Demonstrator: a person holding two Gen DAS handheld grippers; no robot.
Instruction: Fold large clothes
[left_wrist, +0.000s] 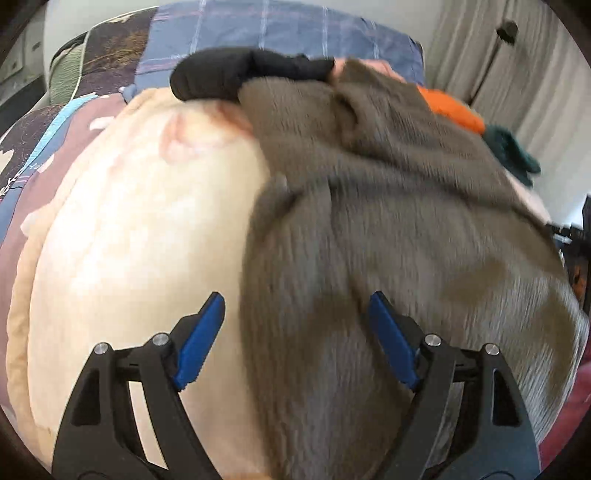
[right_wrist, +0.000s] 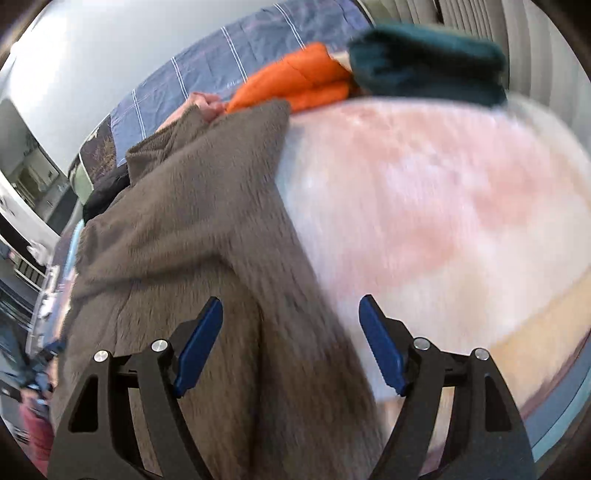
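A brown garment (left_wrist: 369, 221) of fuzzy, ribbed fleece-like cloth lies on a soft, plush cream-and-pink blanket (left_wrist: 147, 229). Beyond the garment sit a smooth, slightly shiny orange quilted piece (right_wrist: 295, 81), a nubby dark green knit (right_wrist: 428, 66) and a matt black cloth (left_wrist: 229, 74). The left gripper (left_wrist: 297, 339) has matt black plastic arms, ridged blue pads and bright metal pins.

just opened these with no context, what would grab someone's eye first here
The big brown fuzzy garment spread over a pale pink-cream blanket fills both views. Behind it, at the blanket's far edge, bright orange folded clothing lies beside a dark teal one. Both the left gripper and right gripper hover open above the brown fabric.
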